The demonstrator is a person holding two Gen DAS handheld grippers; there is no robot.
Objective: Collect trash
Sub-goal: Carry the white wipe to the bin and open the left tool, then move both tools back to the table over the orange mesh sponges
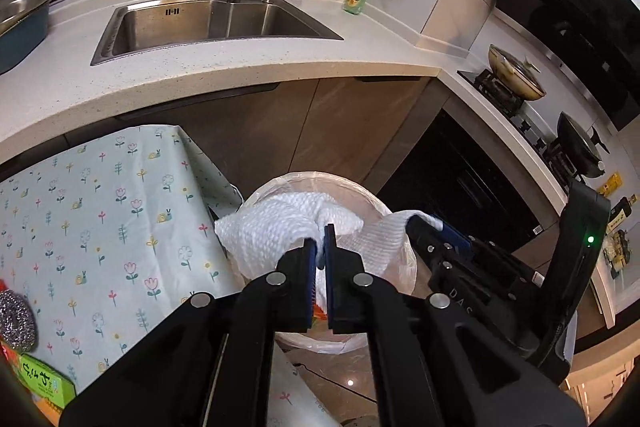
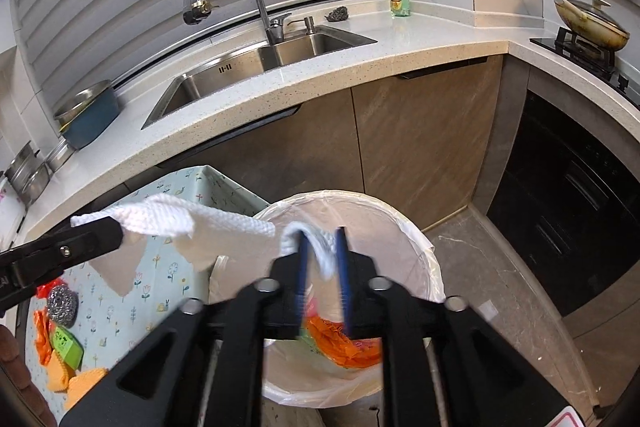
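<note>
A white textured cloth (image 1: pixel 276 227) hangs stretched over a round trash bin (image 1: pixel 394 269) lined with a clear bag. My left gripper (image 1: pixel 319 247) is shut on one edge of the cloth. My right gripper (image 2: pixel 322 247) holds the other end of the cloth (image 2: pixel 224 223) between its blue pads, jaws slightly apart and motion-blurred. It also shows in the left wrist view (image 1: pixel 436 227). The bin (image 2: pixel 424 251) holds orange trash (image 2: pixel 344 343). The left gripper also shows at the left in the right wrist view (image 2: pixel 114 227).
A small table with a floral cover (image 1: pixel 100 207) stands left of the bin, with a steel scourer (image 2: pixel 62 301), a green box (image 2: pixel 68 345) and orange cloths (image 2: pixel 82 383). Behind are the counter, the sink (image 1: pixel 208 23) and the stove with pans (image 1: pixel 516 75).
</note>
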